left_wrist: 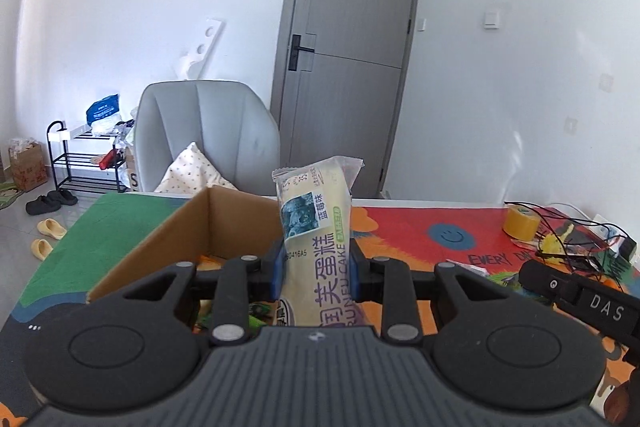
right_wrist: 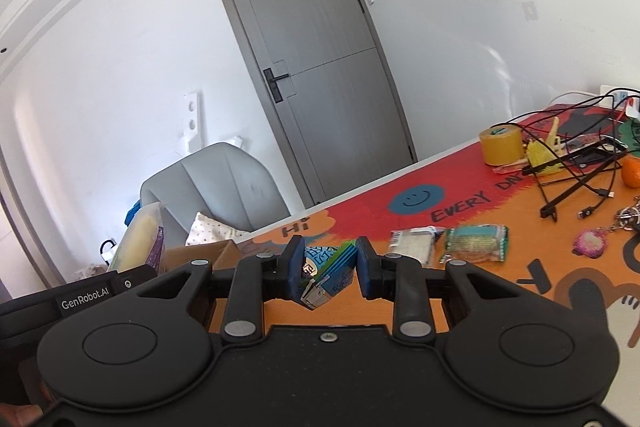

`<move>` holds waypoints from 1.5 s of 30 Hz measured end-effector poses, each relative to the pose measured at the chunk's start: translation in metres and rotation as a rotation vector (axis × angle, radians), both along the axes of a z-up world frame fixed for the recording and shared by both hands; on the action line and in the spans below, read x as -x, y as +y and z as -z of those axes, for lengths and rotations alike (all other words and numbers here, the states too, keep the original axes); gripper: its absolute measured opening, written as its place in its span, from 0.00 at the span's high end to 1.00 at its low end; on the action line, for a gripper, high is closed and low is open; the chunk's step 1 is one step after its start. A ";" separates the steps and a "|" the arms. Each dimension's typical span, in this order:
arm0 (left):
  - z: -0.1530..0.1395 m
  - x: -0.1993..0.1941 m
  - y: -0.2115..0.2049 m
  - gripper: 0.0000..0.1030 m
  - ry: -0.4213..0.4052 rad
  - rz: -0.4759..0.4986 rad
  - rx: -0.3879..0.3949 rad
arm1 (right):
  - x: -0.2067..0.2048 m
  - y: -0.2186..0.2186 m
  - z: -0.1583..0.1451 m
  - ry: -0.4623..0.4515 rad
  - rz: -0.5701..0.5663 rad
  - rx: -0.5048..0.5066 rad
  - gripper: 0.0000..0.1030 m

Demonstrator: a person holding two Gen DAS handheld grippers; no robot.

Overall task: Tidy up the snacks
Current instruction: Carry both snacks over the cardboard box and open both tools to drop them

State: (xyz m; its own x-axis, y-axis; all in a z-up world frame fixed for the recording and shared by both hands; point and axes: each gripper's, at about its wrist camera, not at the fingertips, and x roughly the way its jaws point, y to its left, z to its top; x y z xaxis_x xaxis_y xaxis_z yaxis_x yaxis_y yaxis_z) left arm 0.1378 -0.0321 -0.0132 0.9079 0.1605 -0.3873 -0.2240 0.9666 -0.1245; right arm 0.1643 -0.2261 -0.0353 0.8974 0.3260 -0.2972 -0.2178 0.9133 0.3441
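Slippage is looking like the main danger: the left gripper (left_wrist: 316, 269) is pinching a tall blueberry cake packet (left_wrist: 316, 227) low on its slick wrapper, above the near right edge of the open cardboard box (left_wrist: 160, 251), so the top-heavy pack could be tilting out and landing on the cartoon-print tablecloth (left_wrist: 400, 227) instead of inside. Meanwhile the right gripper (right_wrist: 327, 277) is clamping a small blue snack pack (right_wrist: 326, 273), seemingly by one crumpled corner, which may be pulling free, while two more wrapped snacks (right_wrist: 474, 243) are lying on the cloth to the right.
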 end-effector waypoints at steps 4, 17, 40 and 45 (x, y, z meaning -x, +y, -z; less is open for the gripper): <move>0.001 0.001 0.019 0.72 0.002 -0.027 0.012 | -0.002 0.015 -0.002 -0.003 -0.020 0.007 0.72; 0.004 -0.007 0.069 0.72 0.027 -0.093 0.038 | -0.015 0.060 -0.009 -0.013 -0.092 0.025 0.72; 0.006 -0.015 0.113 0.57 0.054 -0.096 0.089 | -0.041 0.127 -0.017 -0.007 -0.205 0.059 0.72; 0.004 -0.013 0.119 0.47 0.060 -0.110 0.097 | -0.041 0.136 -0.019 0.005 -0.214 0.075 0.61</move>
State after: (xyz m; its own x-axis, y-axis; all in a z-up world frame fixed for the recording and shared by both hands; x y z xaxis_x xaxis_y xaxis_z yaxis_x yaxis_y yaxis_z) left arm 0.1508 0.0866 -0.0168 0.8617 0.2165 -0.4590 -0.3374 0.9200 -0.1996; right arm 0.2058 -0.0897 -0.0161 0.8088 0.4857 -0.3316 -0.4079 0.8695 0.2786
